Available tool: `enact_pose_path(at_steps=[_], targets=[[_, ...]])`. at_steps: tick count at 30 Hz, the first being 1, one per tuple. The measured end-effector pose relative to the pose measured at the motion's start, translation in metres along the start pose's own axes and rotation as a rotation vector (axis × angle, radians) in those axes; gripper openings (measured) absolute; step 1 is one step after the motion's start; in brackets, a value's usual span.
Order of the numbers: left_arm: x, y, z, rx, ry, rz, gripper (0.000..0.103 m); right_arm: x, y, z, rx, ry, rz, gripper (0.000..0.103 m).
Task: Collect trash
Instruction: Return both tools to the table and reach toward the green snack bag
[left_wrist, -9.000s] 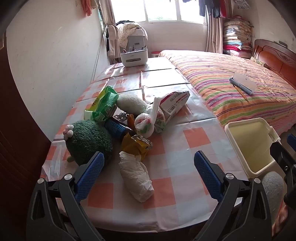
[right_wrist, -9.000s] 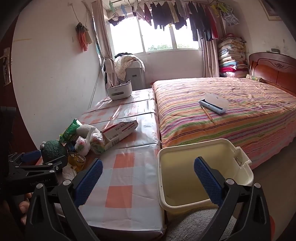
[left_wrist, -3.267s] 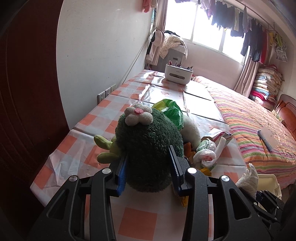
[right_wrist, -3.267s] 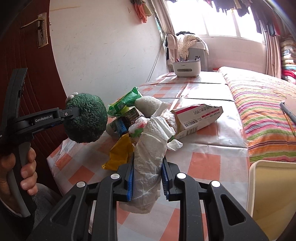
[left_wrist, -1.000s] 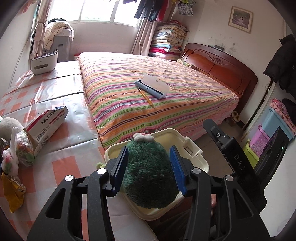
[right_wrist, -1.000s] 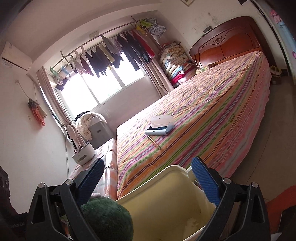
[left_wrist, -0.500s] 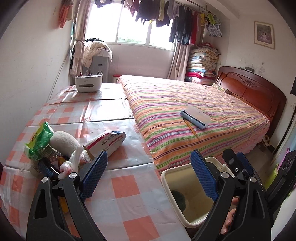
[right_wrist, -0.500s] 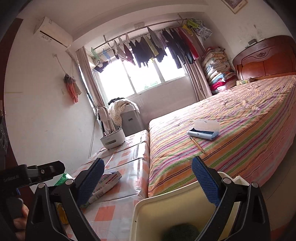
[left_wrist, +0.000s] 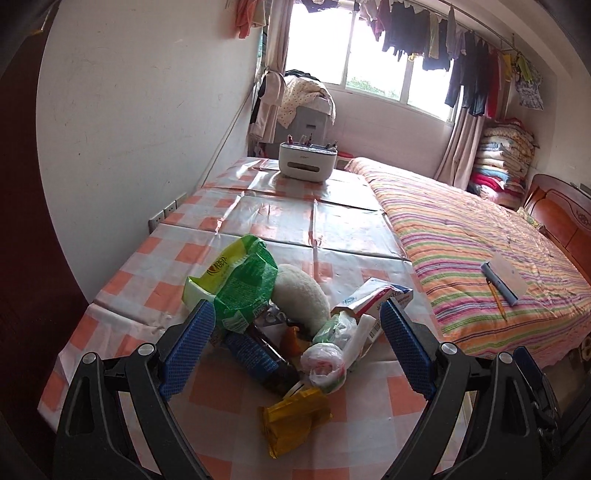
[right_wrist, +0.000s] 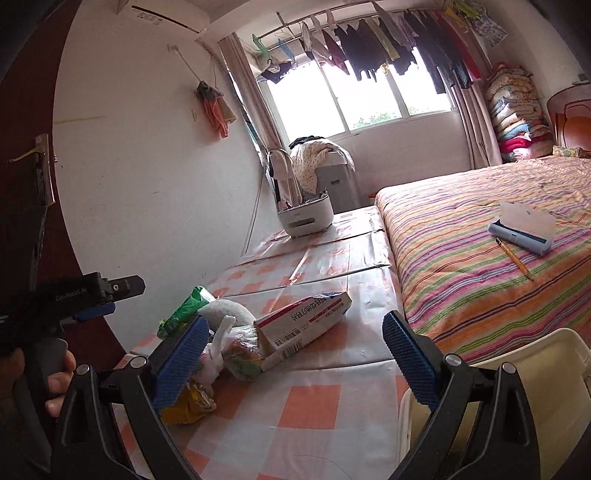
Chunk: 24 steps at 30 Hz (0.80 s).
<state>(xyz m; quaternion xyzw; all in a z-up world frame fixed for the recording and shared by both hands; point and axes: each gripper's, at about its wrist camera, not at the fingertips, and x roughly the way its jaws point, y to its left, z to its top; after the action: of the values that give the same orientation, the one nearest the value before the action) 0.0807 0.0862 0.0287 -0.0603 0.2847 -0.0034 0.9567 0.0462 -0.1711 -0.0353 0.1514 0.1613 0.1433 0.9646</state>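
A heap of trash lies on the checked table (left_wrist: 258, 214): a green snack bag (left_wrist: 236, 288), a white fluffy lump (left_wrist: 301, 299), a red-and-white carton (left_wrist: 373, 299), a knotted plastic bag (left_wrist: 328, 358), a dark blue wrapper (left_wrist: 258, 360) and a yellow wrapper (left_wrist: 295, 421). My left gripper (left_wrist: 295, 350) is open and empty above the heap. My right gripper (right_wrist: 295, 363) is open and empty near the carton (right_wrist: 303, 326). The cream bin (right_wrist: 532, 373) stands at the table's right edge in the right wrist view.
A white organizer box (left_wrist: 307, 162) stands at the table's far end. A striped bed (left_wrist: 480, 251) runs along the right, with a lint roller (left_wrist: 504, 280) and pencil on it. A wall is at the left; the window at the back.
My left gripper has swung from over the bin back to the trash heap. My right gripper has tilted down and left toward the table. Both stay open and empty.
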Motion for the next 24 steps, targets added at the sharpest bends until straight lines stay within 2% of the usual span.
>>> enact_pose_path(at_steps=[10, 17, 24], targets=[[0.047, 0.043, 0.011, 0.107, 0.096, 0.102, 0.090, 0.045, 0.018, -0.006, 0.077, 0.148, 0.134, 0.093], [0.064, 0.054, 0.016, 0.125, 0.139, 0.105, 0.090, 0.077, 0.047, -0.019, 0.108, 0.293, 0.254, 0.092], [0.076, 0.042, 0.014, 0.247, 0.148, 0.117, 0.090, 0.109, 0.068, -0.030, 0.151, 0.404, 0.299, 0.092]])
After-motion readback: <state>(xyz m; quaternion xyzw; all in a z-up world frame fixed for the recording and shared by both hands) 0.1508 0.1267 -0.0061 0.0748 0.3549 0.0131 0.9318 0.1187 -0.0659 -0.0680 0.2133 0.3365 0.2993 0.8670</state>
